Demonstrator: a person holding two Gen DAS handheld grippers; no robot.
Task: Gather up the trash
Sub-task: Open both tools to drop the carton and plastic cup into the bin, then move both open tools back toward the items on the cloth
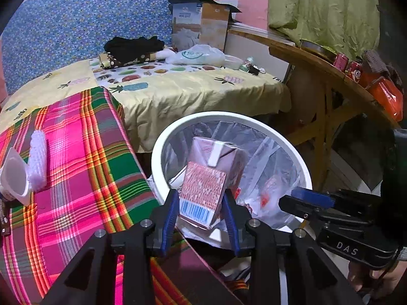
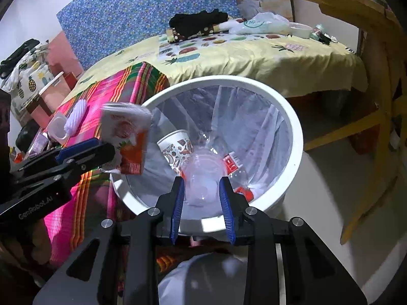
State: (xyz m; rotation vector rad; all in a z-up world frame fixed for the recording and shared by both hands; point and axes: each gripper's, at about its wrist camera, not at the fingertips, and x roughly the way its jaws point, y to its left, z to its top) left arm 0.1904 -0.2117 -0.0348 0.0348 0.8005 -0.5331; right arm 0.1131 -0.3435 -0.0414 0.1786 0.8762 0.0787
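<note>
Left gripper over the white bin, juice carton between its blue pads; jaws apart, carton looks loose, hard to tell if pads touch. Right view alone shows the carton's side above the bin rim, plus a paper cup inside. Right gripper is clamped on a clear plastic cup over the bin.

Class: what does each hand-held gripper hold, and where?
Right hand-held gripper: clear cup, across its sides. Left hand-held gripper: carton, barcode end between pads; grip unclear.
</note>
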